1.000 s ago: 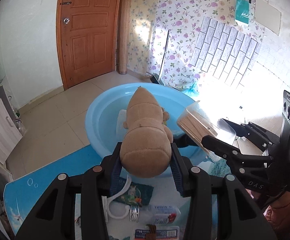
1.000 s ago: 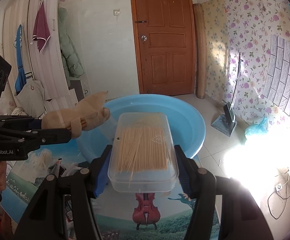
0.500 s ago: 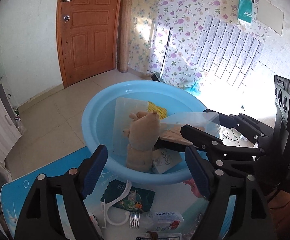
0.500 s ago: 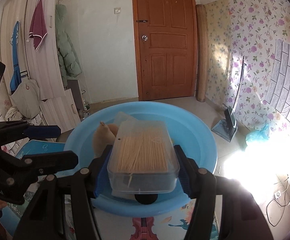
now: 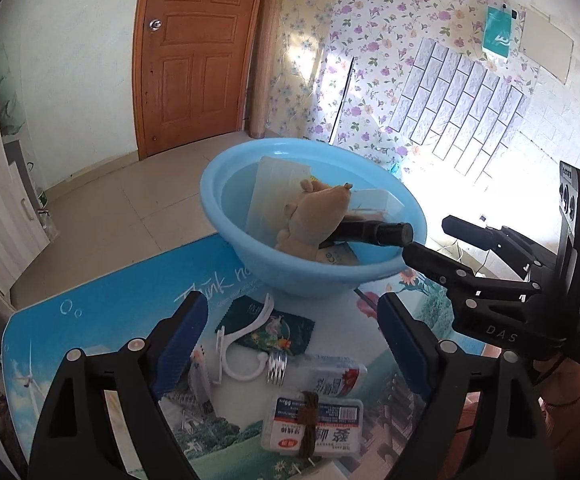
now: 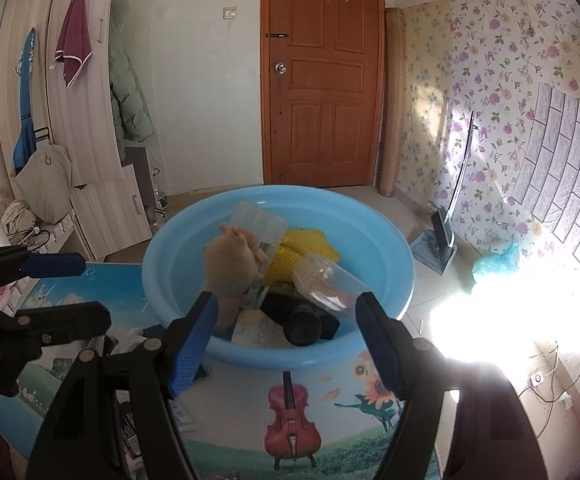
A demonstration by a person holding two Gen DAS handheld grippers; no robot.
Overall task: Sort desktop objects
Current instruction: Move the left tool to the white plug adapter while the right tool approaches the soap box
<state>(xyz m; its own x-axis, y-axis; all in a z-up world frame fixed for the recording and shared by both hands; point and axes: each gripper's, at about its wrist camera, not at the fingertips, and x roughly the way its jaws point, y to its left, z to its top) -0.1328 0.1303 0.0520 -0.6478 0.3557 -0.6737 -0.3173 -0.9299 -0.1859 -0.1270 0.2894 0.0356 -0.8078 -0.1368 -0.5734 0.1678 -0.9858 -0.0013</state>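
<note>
A tan plush toy (image 5: 314, 216) (image 6: 229, 264) lies in the blue basin (image 5: 245, 248) (image 6: 386, 248), leaning on a clear container (image 6: 257, 220). The clear toothpick box (image 6: 326, 284) rests tilted inside too, by a yellow mesh item (image 6: 306, 248) and a black cylinder (image 5: 374, 234). My left gripper (image 5: 292, 316) hangs over the table items in front of the basin, jaws opening, nothing between them. My right gripper (image 6: 285, 308) stands at the basin's near rim, jaws opening, the box lying free beyond its pads.
On the picture mat (image 6: 290, 420) in front of the basin lie a white hook (image 5: 245, 344), a green packet (image 5: 273, 328), a metal clip (image 5: 275, 366), a small tube (image 5: 334, 376) and a labelled plastic box (image 5: 314, 428). The floor drops away beyond the basin.
The left gripper opened, the plush toy fell into the basin, and the gripper drew back over the table. The right gripper carried the toothpick box over the basin and let it go.
</note>
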